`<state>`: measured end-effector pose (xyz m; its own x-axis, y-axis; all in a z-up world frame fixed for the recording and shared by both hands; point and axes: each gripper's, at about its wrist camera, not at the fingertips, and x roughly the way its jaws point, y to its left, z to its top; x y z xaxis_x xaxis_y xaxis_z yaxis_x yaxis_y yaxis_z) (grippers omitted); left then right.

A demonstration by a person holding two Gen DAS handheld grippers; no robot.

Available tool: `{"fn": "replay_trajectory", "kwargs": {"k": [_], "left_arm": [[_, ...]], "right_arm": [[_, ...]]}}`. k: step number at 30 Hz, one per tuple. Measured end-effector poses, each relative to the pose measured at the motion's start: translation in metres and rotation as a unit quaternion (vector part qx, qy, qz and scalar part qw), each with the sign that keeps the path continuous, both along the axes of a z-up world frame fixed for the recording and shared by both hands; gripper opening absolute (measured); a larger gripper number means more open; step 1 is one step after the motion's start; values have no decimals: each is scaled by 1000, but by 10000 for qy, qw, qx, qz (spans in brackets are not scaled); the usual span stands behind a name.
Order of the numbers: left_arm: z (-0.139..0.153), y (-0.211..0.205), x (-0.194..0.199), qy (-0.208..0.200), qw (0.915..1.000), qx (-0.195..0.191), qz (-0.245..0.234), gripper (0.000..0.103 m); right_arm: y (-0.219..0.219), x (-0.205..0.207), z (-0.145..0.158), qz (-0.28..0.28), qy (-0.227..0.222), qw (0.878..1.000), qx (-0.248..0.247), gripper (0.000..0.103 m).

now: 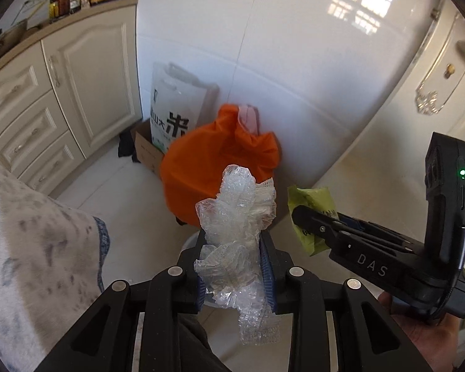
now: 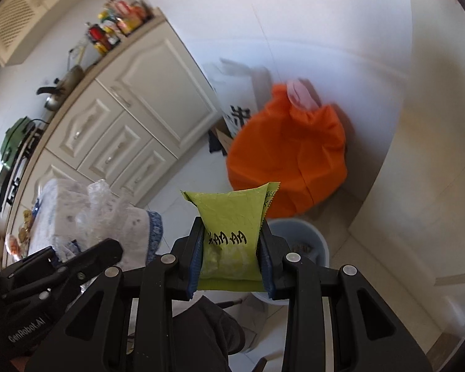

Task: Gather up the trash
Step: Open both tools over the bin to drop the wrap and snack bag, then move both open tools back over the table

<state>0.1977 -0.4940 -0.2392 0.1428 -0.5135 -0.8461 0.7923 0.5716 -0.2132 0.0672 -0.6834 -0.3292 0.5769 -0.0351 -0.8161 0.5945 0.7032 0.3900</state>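
Observation:
My left gripper (image 1: 234,239) is shut on a crumpled wad of clear plastic wrap (image 1: 239,214), which sticks up past its blue pads. My right gripper (image 2: 231,232) is shut on a lime-green snack packet (image 2: 229,217) with black lettering. In the left wrist view the right gripper (image 1: 305,217) sits to the right with the green packet (image 1: 313,197) at its tip. In the right wrist view the left gripper (image 2: 107,248) is at lower left with the plastic wrap (image 2: 100,197). A pale blue bin (image 2: 310,237) stands on the floor just beyond the right gripper's fingers. Its rim (image 1: 189,243) peeks out behind the left ones.
A full orange bag (image 1: 214,167) leans against the white tiled wall behind the bin. A white rice sack (image 1: 173,105) stands in a cardboard box (image 1: 145,148) beside cream cabinets (image 1: 77,71). A patterned sleeve (image 1: 31,232) fills the left. A door (image 1: 449,86) is at right.

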Motion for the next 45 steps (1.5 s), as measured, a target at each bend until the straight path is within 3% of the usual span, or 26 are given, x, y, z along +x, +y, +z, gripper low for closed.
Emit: {"fn": "replay_trajectory", "kwargs": {"k": [3,4,6,7,8,10,12,14,17,20,25,32,39,45], "left_arm": [[-16,-26,8,102,9997,217,8,31],[-20,-32,5,134,9996,249,5,37],[-28,-42,8,132,9991,405,45,63],[-31,-45,5,81,9989,463,59,81],[-32,-49,1,8,9987,503,72,91],[-38,-56,-4,-142,9982,565,127,95],[-37,-57,-4,-220,9977,616,166,95],[-35,-57,-6,-284,9975,600,224,96],[-30,-44,-16,-383,9973,545,299,96],[-15,-31,-26,-576,9966,476,349,102],[10,-7,-43,-880,9950,179,429,102],[53,55,-56,-1104,9908,-340,707,102],[100,141,-70,-1384,9807,-789,1135,102],[132,216,-81,-1642,9659,-1137,1649,102]], "right_arm": [[-6,5,-17,-21,128,9998,134,32],[-7,6,-23,-28,172,9997,159,34],[-9,7,-30,-65,250,9995,202,34],[-11,7,-34,-84,295,9993,235,35],[-12,7,-36,-123,326,9991,262,36],[-13,4,-38,-170,330,9988,307,41],[-13,2,-38,-220,315,9987,326,54],[-13,0,-36,-299,318,9986,302,86],[-10,-2,-30,-362,338,9986,199,103],[-7,-3,-21,-421,357,9984,101,103],[4,-4,5,-433,245,9987,-115,103],[33,2,55,-177,-90,9989,-423,103],[80,24,111,230,-491,9951,-827,103],[133,45,157,728,-816,9861,-1249,103]]}}
